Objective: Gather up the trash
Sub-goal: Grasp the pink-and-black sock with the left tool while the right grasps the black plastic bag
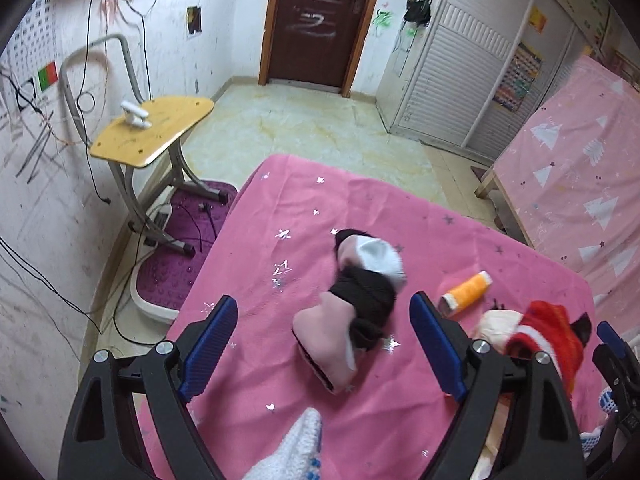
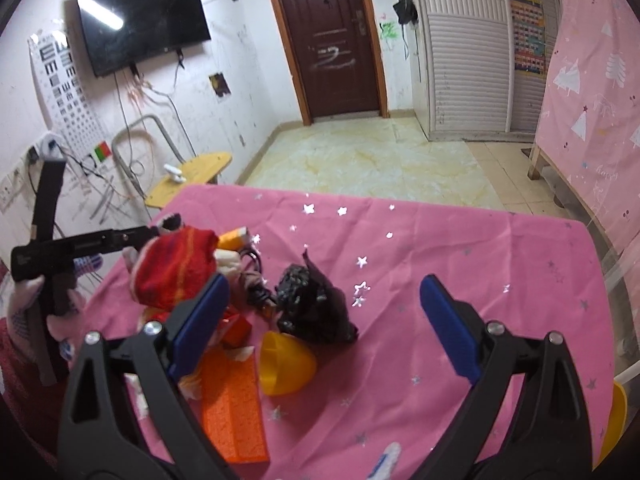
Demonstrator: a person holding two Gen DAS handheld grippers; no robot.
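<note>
Blue-padded and spread wide, your left tool (image 1: 324, 344) hangs over the pink cloth of the surface (image 1: 280, 208) with nothing between its pads; just beyond them lies a bundle of pale pink and black fabric (image 1: 348, 320) with a white piece at its far end. Your right tool (image 2: 322, 326) is equally spread and empty, looking down on an orange sponge-like block (image 2: 234, 416) and a yellow plastic half-shell (image 2: 286, 364) near the surface's near edge, with the crumpled black bag (image 2: 312, 304) a little farther in. That bag looks like the likeliest trash, lying toward the middle of the surface. A red knitted item (image 2: 172, 272) sits beside the right tool's left pad, with dark cords (image 2: 256, 280) tangled next to the bag. If you close on the bag from this angle, you could snag those cords or the cloth itself and drag neighbours along. Thin plastic may also slip or tear out of the pads. An orange thread spool (image 1: 466, 292) farther out could roll off if nudged.
</note>
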